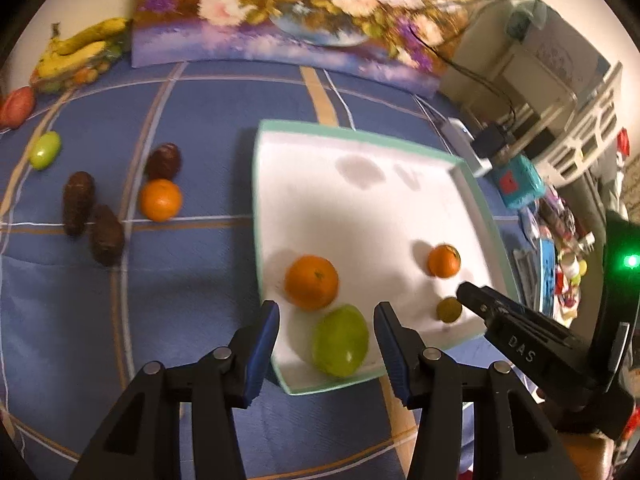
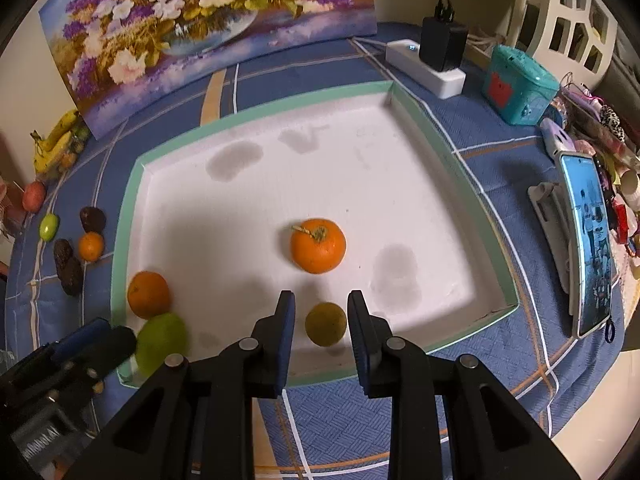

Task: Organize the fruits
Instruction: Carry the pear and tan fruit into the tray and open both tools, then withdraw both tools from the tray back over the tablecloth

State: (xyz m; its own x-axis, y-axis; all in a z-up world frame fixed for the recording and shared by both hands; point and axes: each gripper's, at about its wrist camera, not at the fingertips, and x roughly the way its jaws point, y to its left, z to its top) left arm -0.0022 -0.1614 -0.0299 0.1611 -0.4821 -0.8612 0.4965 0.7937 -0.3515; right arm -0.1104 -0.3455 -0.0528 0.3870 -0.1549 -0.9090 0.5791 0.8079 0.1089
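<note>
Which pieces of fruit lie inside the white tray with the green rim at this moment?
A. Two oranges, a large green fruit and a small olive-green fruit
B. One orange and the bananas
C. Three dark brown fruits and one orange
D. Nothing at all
A: the tray holds one orange near its middle, a second orange by its left wall, the large green fruit beside that, and the small olive-green fruit between the right gripper fingers.

Four fruits lie in the white tray (image 2: 408,152) — two oranges (image 2: 317,245), a green mango (image 1: 340,341), a small olive-brown fruit (image 2: 325,323).
</note>
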